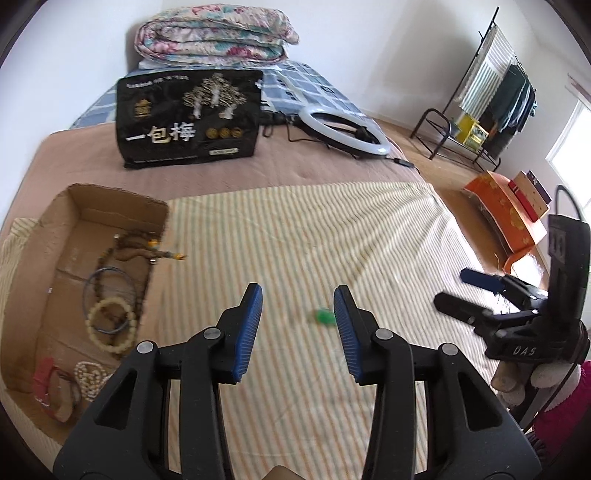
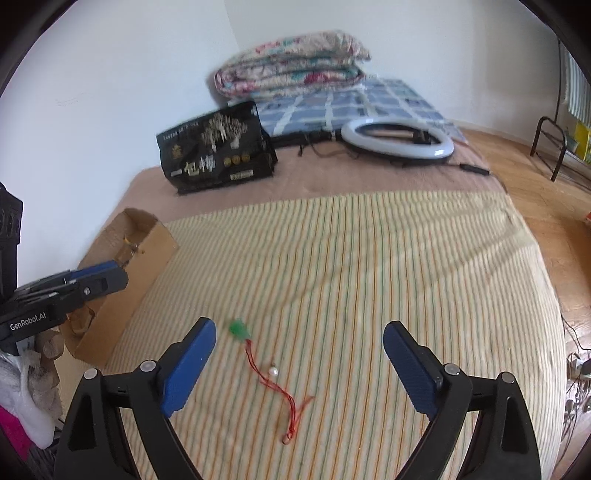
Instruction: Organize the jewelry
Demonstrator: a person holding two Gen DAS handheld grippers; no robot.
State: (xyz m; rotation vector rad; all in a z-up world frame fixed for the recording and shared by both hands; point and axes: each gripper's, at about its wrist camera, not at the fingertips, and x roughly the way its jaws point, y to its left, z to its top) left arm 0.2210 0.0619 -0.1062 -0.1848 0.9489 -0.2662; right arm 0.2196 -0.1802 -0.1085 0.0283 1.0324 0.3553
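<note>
A green pendant (image 2: 238, 328) on a red cord (image 2: 275, 384) lies on the striped cloth (image 2: 369, 277), with a small white pearl (image 2: 273, 371) beside the cord. My right gripper (image 2: 300, 345) is open and empty, hovering over the cord. My left gripper (image 1: 298, 307) is open and empty, just short of the green pendant (image 1: 324, 316). An open cardboard box (image 1: 118, 201) at the left holds a brown bead necklace (image 1: 129, 245), a cream bead bracelet (image 1: 110, 325), a thin blue-grey bangle (image 1: 107, 291), white pearls (image 1: 88, 376) and a red strap (image 1: 44, 384).
A black snack bag (image 1: 188, 118) stands beyond the cloth. A white ring light (image 1: 343, 127) with a cable lies at the back right. A folded floral quilt (image 1: 218, 35) sits on a blue checked sheet. The right gripper (image 1: 498, 299) shows at the bed's right edge. Wooden floor lies beyond.
</note>
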